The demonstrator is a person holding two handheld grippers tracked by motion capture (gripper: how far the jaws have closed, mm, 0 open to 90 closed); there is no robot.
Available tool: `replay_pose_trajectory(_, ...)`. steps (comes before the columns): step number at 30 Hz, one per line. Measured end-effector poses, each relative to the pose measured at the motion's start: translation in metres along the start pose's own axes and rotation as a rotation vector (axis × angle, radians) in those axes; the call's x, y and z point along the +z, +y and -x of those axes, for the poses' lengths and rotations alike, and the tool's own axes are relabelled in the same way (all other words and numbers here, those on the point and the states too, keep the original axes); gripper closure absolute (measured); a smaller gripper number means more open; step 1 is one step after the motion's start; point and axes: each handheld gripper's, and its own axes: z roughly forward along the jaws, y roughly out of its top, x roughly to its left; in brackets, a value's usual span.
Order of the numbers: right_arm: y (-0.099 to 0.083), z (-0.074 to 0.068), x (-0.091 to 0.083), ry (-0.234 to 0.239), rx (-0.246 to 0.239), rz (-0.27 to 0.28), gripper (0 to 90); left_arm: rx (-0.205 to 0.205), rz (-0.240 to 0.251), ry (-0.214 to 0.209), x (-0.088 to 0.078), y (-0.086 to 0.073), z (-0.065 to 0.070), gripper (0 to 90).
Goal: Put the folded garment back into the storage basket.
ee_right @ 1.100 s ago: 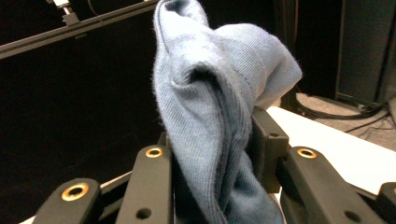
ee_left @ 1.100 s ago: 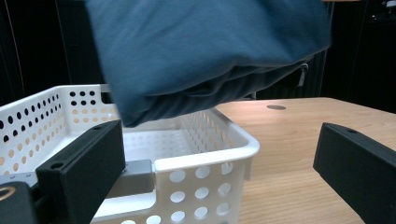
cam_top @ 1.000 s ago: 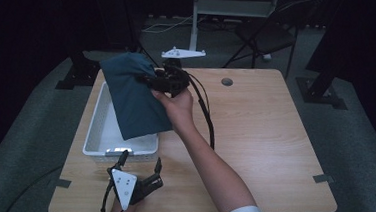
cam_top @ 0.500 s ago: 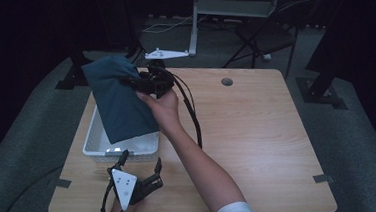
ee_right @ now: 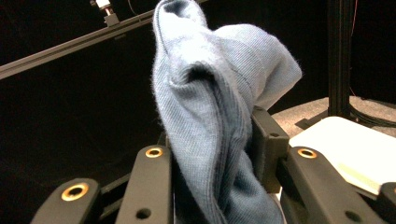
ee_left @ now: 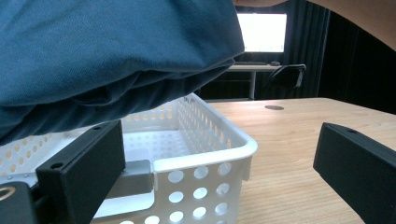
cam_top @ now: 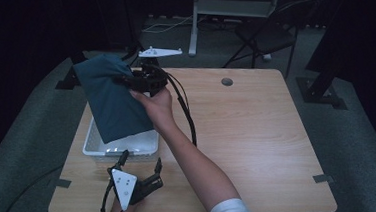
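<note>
A dark blue cloth (cam_top: 114,98) hangs tilted above the far left part of a white perforated basket (cam_top: 138,145). My right gripper (cam_top: 123,79) is shut on the cloth's upper edge, held in a hand that reaches across the table. In the right gripper view the bunched cloth (ee_right: 224,93) is pinched between the black jaws of the right gripper (ee_right: 215,158). My left gripper (cam_top: 141,161) rests open at the basket's near wall by the table's front edge. In the left gripper view the left gripper (ee_left: 219,175) has wide jaws framing the basket's corner (ee_left: 233,149), with the cloth (ee_left: 116,46) overhead.
The wooden table (cam_top: 253,140) has a cable hole (cam_top: 227,81) near its far edge and bare room to the right of the basket. A folding chair (cam_top: 271,36) and a stand (cam_top: 197,21) are on the floor beyond. Tape marks (cam_top: 322,178) sit at the table's edges.
The right hand has carried the cloth to the left, toward the basket's far left end. The left gripper has stayed where it was.
</note>
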Motion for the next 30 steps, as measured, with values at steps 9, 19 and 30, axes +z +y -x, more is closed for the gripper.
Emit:
replay_pose_trajectory(9, -0.011, 0.011, 0.008, 0.016, 0.035, -0.019, 65.9, -0.001, 0.001, 0.000, 0.000, 0.000, 0.000, 3.5)
replay_pose_trajectory(19, -0.029, 0.031, 0.018, -0.003, 0.074, -0.046, 65.9, 0.002, -0.001, 0.000, 0.000, 0.000, 0.000, 3.5)
replay_pose_trajectory(30, -0.047, 0.046, 0.029, -0.001, 0.133, -0.065, 65.8, 0.001, -0.001, 0.000, 0.000, 0.000, 0.000, 3.5)
